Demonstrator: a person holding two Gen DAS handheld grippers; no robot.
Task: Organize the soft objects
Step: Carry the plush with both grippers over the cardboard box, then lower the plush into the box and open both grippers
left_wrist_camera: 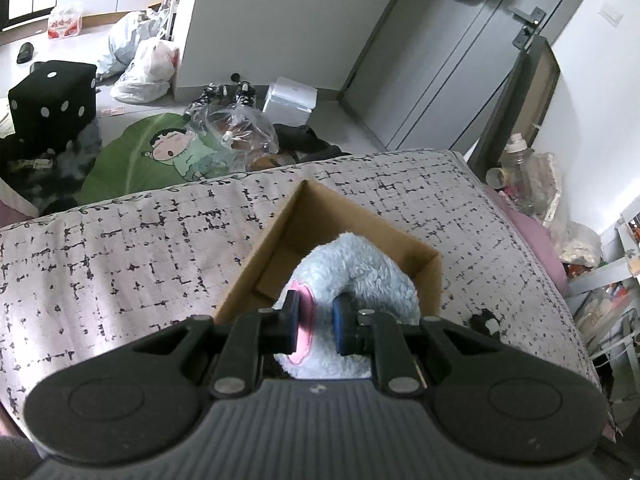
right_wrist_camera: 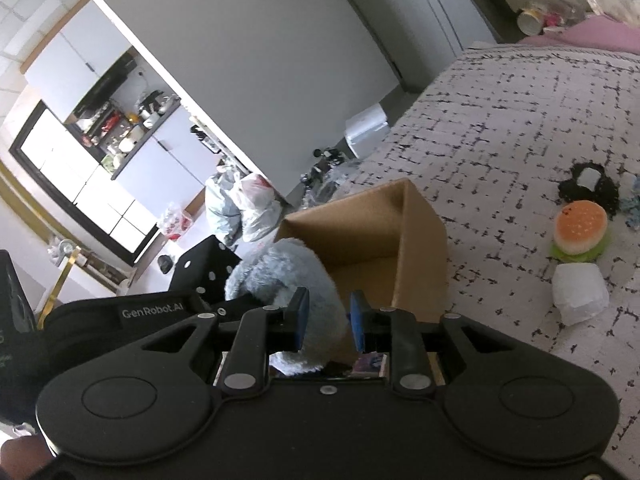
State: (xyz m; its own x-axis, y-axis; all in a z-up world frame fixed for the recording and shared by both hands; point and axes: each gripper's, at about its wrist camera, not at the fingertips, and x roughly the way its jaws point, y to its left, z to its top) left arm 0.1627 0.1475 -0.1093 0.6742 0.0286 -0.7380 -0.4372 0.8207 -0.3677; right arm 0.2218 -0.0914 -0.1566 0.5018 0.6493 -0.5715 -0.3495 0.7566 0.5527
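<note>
A fluffy pale blue plush toy [left_wrist_camera: 360,268] with a pink patch hangs over an open cardboard box [left_wrist_camera: 320,216] on the patterned bed cover. My left gripper [left_wrist_camera: 316,320] is shut on the plush at its pink part. My right gripper [right_wrist_camera: 328,322] is shut on the same plush [right_wrist_camera: 288,268] from the other side, at the near edge of the box [right_wrist_camera: 384,224]. The box floor is partly hidden by the plush.
On the bed [right_wrist_camera: 500,120] to the right lie a burger plush [right_wrist_camera: 580,228], a white soft block [right_wrist_camera: 578,290] and a black knitted piece [right_wrist_camera: 588,184]. Beyond the bed's far edge are bags [left_wrist_camera: 148,64], a black dice stool [left_wrist_camera: 52,100] and a green rug [left_wrist_camera: 152,156].
</note>
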